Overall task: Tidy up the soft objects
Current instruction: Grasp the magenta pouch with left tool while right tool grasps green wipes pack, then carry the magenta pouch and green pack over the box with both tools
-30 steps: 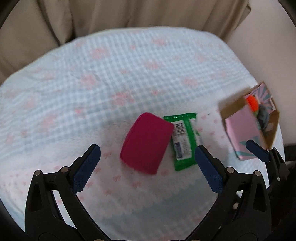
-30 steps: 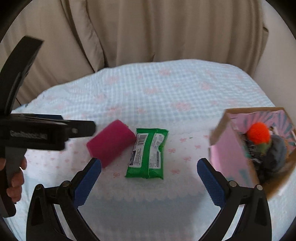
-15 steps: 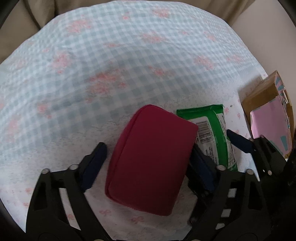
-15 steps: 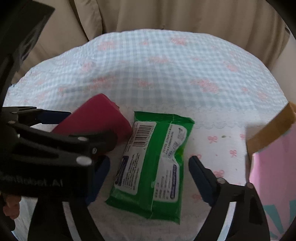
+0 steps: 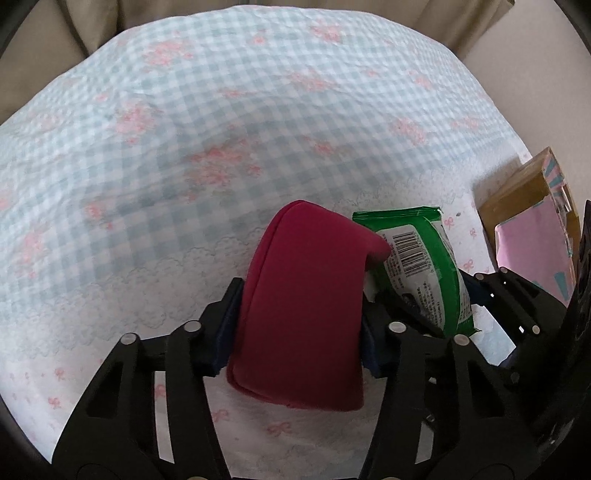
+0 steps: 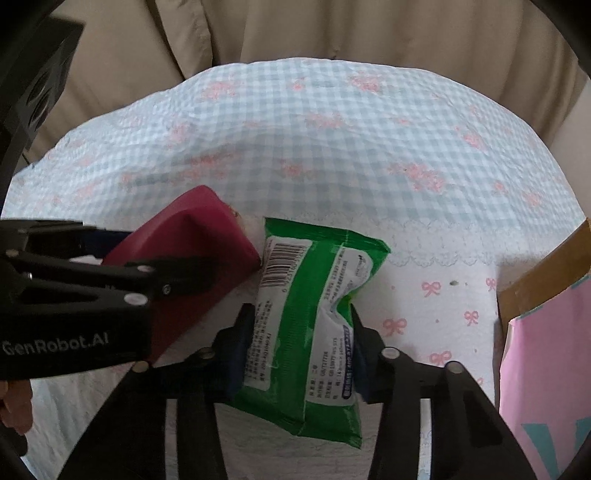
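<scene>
My left gripper is shut on a soft magenta pouch, squeezing its sides just above the bedspread. The pouch also shows in the right wrist view, with the left gripper clamped on it. My right gripper is shut on a green pack of wet wipes, which is pinched in at the middle. In the left wrist view the pack lies right of the pouch, with the right gripper behind it.
A pink and brown cardboard box stands at the right, also in the left wrist view. The blue checked bedspread with pink flowers covers the surface. Beige curtains hang behind.
Both grippers have closed: the left one onto the magenta pouch, the right one onto the green wipes pack. Both had moved down and forward from open positions.
</scene>
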{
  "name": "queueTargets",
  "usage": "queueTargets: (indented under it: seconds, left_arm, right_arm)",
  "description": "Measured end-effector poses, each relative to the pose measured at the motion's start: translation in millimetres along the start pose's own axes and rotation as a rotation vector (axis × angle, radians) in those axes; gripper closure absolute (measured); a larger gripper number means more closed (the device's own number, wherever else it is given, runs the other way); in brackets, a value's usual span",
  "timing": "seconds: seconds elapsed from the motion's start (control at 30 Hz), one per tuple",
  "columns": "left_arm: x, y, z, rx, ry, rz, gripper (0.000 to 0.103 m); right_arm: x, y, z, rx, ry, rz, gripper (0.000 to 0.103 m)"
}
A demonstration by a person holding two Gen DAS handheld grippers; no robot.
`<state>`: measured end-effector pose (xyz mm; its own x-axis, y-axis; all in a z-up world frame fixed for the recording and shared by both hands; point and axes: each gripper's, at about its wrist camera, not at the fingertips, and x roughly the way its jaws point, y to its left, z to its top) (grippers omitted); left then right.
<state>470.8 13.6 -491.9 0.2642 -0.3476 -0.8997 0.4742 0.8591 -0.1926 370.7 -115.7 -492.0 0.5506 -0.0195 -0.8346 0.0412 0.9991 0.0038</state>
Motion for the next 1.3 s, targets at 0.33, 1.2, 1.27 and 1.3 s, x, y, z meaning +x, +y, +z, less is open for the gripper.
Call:
queueTargets:
  seconds: [0.33, 1.2, 1.27, 1.3]
  left_arm:
    - [-61, -5, -1, -0.046, -0.049, 0.020, 0.060]
    - [-297, -210, 3, -0.117, -0.226, 0.087, 0.060]
    - [-299, -240, 4, -0.140, -0.235, 0.112, 0.059]
    - [-298, -253, 3, -0.155, -0.239, 0.126, 0.059]
  right_arm:
    - [-52, 1, 12, 0.011, -0.046, 0.021, 0.064]
    - [-334, -124, 41, 0.050, -0.220, 0.114, 0.064]
    - [-343, -153, 37, 0.044, -0.218, 0.133, 0.064]
    - [-348, -166, 34, 0.040, -0.215, 0.143, 0.064]
